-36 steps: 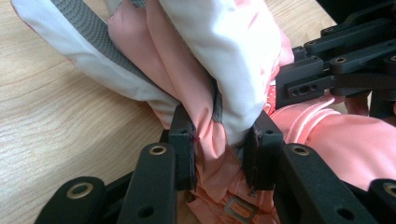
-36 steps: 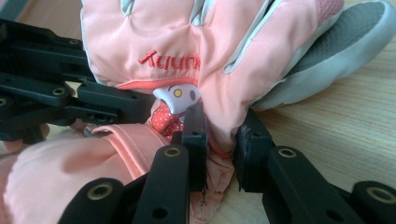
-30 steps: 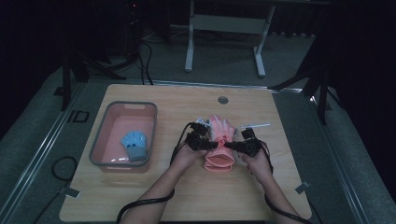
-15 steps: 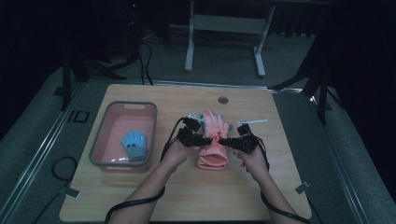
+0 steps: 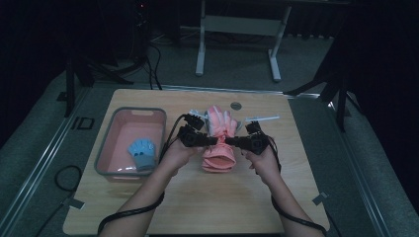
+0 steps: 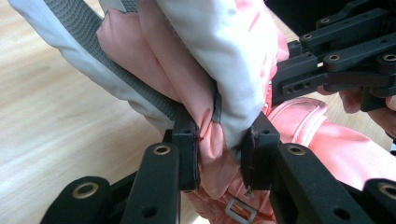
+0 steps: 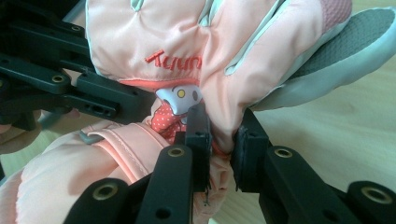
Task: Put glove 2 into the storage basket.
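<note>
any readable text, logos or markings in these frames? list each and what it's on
"Tyum", roughly: red embroidered lettering on the back of the pink ski glove; the last letters run into a fold, so the word is incomplete.
"ID": dark marking on the floor mat left of the wooden table.
Nothing else legible.

Wooden table (image 5: 163, 212) (dim room), grey floor (image 5: 237, 74).

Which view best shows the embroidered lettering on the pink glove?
The right gripper view: the red lettering sits sharp on the pink glove. The left gripper view shows the glove's white and grey side; the high view shows the whole glove, lettering too small to read.
</note>
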`<state>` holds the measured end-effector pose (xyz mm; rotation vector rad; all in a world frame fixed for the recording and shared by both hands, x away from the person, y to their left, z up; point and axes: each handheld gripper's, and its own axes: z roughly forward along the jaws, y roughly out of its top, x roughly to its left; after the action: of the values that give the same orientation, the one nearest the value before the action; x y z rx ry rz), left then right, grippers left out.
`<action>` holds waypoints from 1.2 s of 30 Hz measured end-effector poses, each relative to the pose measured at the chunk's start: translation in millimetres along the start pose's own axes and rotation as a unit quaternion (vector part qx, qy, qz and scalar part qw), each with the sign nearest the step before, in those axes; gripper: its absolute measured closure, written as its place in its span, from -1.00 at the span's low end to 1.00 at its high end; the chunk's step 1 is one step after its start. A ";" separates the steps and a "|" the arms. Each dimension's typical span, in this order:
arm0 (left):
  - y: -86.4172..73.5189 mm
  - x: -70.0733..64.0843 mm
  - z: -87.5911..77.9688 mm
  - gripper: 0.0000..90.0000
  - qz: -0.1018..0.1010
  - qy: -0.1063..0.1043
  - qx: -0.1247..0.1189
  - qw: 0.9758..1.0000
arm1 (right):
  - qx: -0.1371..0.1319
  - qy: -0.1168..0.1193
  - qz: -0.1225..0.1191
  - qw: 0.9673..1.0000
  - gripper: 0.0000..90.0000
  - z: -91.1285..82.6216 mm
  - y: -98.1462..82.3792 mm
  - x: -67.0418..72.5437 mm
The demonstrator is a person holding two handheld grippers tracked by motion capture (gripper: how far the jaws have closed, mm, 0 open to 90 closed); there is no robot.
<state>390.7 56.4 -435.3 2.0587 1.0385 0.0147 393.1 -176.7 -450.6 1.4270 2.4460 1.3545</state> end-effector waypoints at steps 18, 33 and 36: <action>7.8 30.1 -92.8 0.59 -0.011 0.051 -0.023 0.998 | -0.011 0.032 -0.041 0.999 0.75 24.7 63.3 66.6; -30.6 79.2 -167.3 0.59 -0.051 0.105 -0.034 0.993 | 0.010 0.070 -0.075 0.995 0.75 92.5 96.9 139.2; -40.3 89.2 -177.2 0.59 -0.060 0.114 -0.033 0.991 | 0.015 0.078 -0.079 0.994 0.74 109.5 99.4 151.3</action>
<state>361.9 246.6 -372.3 1.9634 1.2839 0.2247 417.8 25.5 -393.3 1.1447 2.6190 1.4514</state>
